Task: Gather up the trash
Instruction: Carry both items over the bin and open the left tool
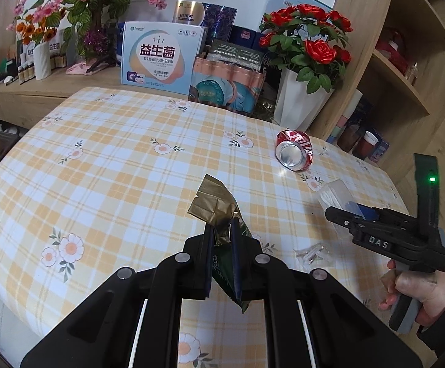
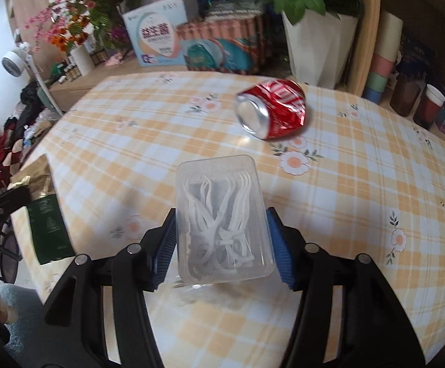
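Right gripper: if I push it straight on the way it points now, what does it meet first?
The right gripper is shut on the clear floss-pick box. Straight ahead lies bare tablecloth, then probably the crushed red can, slightly right of the line; depth is unclear.

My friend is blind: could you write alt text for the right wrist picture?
A handheld right gripper clamps a clear plastic box of white floss picks above a checked tablecloth. Beyond it lies a crushed red can.
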